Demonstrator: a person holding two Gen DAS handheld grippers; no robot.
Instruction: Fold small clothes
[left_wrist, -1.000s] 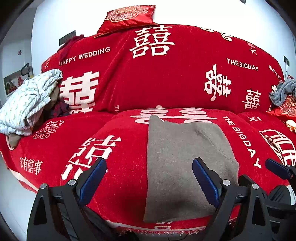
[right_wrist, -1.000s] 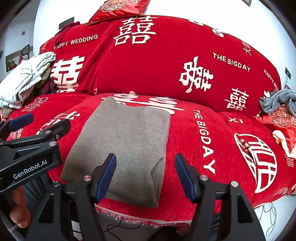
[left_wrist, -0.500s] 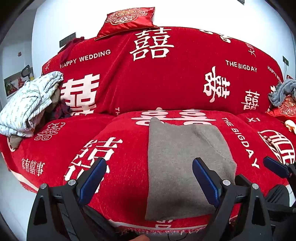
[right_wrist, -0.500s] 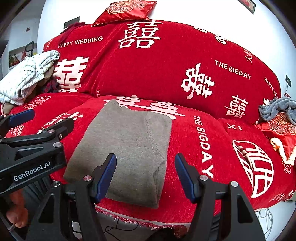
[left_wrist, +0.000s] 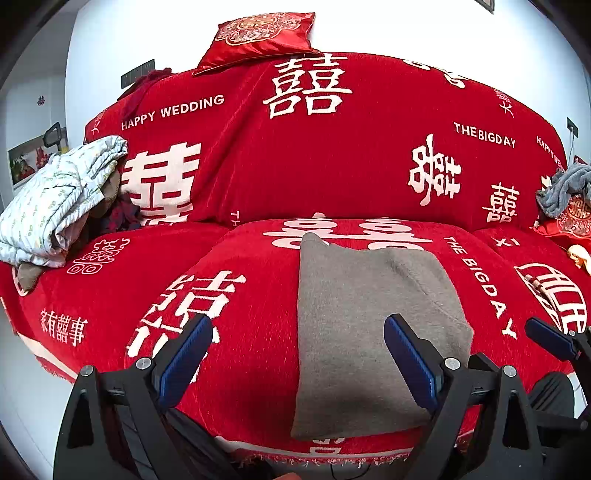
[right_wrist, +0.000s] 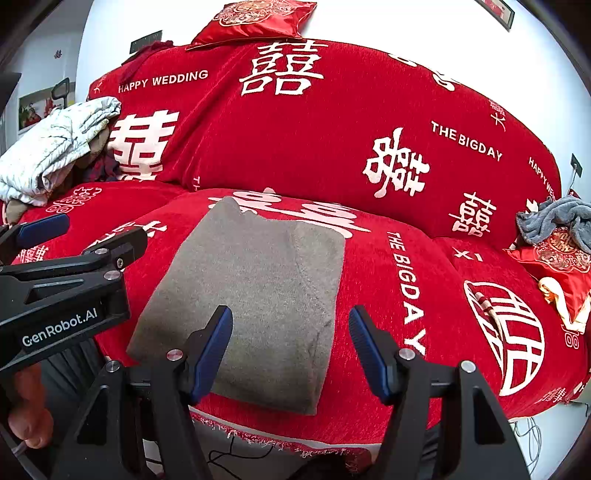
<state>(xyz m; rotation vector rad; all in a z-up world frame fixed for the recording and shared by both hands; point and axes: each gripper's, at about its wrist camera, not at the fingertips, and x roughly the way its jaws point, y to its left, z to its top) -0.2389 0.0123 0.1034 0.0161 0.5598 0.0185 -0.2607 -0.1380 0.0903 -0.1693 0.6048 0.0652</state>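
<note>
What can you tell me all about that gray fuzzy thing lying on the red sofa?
The gray garment looks like soft, fuzzy knit or fleece, folded into a neat rectangle with a doubled edge on its right side. It lies flat on the middle seat cushion of the red sofa cover, its near end at the cushion's front edge. Both grippers sit open in front of it; neither touches it.

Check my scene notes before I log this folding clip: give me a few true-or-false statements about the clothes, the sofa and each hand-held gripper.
1. The grey garment lies folded on the sofa's middle seat cushion. True.
2. The left hand-held gripper is clamped on the garment. False: it is open and holds nothing.
3. The right hand-held gripper is open. True.
4. The white patterned clothes pile sits at the sofa's right end. False: it is at the left end.
</note>
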